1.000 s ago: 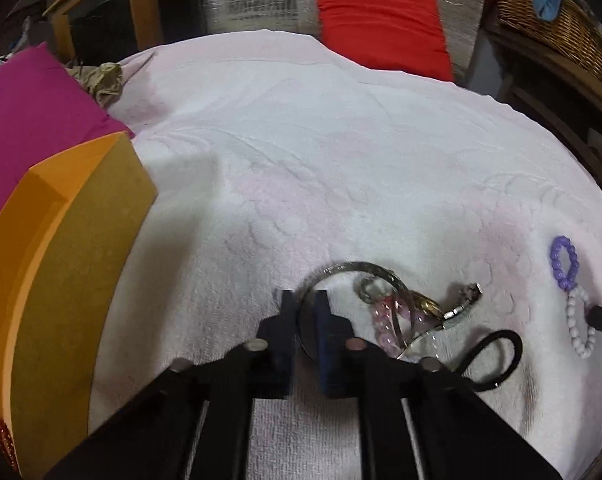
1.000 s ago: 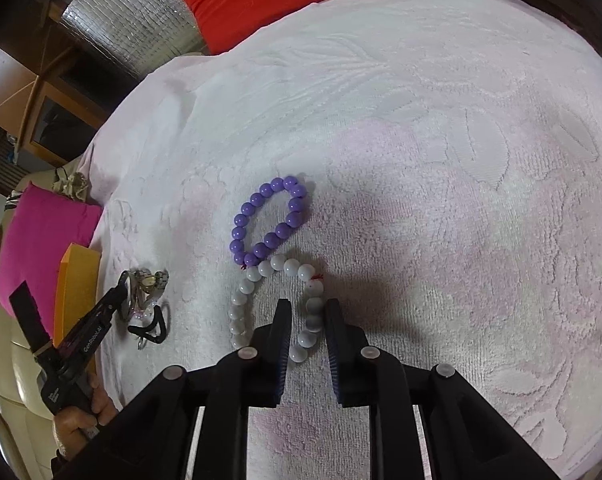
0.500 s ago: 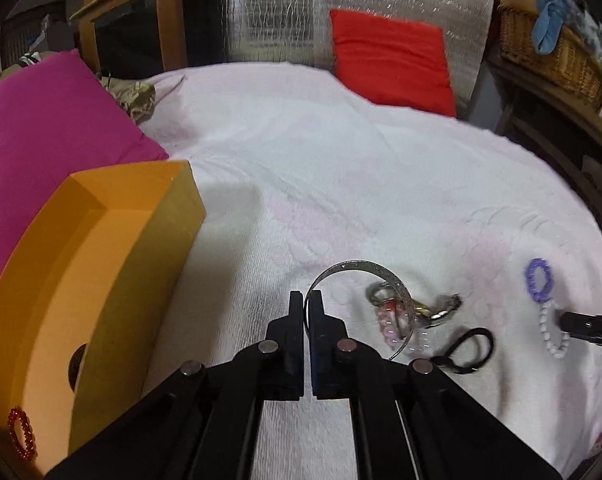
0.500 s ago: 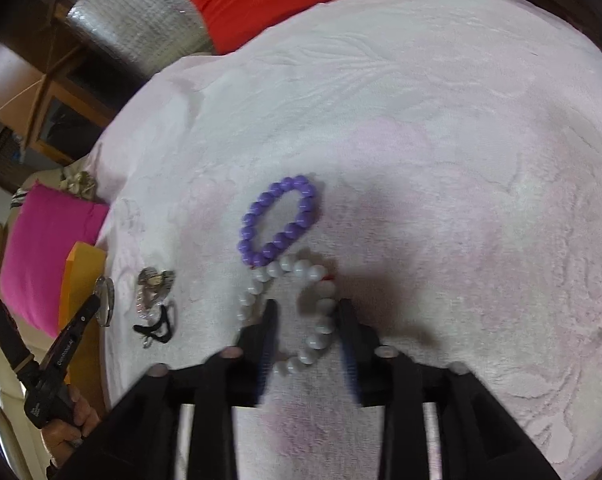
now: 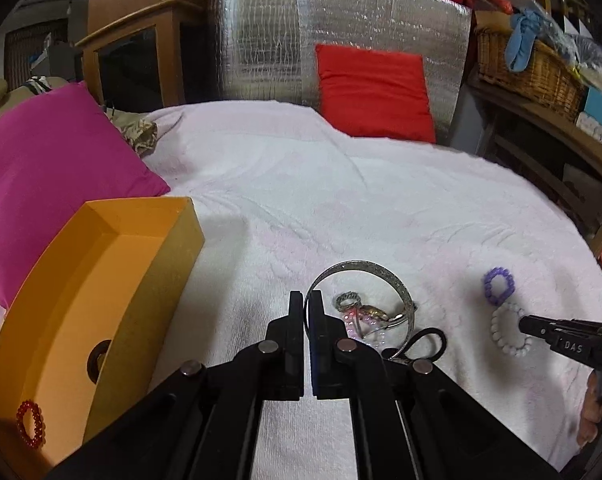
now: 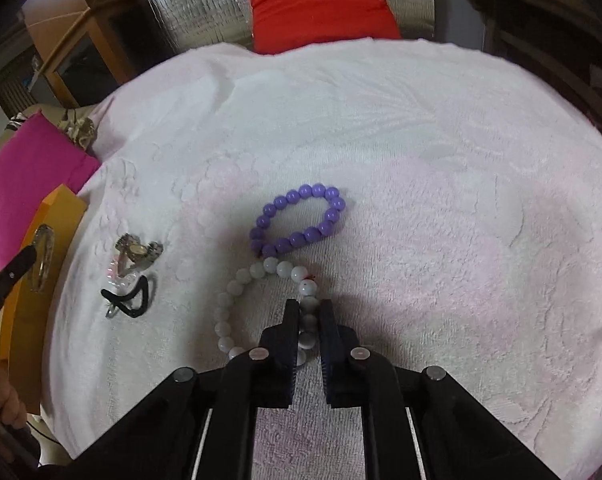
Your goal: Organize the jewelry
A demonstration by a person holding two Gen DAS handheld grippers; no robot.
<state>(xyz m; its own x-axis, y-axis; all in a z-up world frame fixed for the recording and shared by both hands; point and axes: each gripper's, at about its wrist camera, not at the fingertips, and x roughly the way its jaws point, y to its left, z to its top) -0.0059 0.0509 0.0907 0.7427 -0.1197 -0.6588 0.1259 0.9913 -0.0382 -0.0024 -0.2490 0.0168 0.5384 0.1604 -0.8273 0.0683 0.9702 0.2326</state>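
left wrist: left gripper [image 5: 306, 300] pinching silver bangle [image 5: 365, 280], lifted

A red cushion [image 5: 375, 92] is propped against silver foil [image 5: 301, 28]; a magenta pillow [image 5: 49, 168] is laid beside a wicker basket [image 5: 529, 68].

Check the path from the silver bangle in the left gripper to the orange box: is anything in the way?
Nothing visible. The left gripper pinches the bangle, and only bare towel lies between it and the open box.
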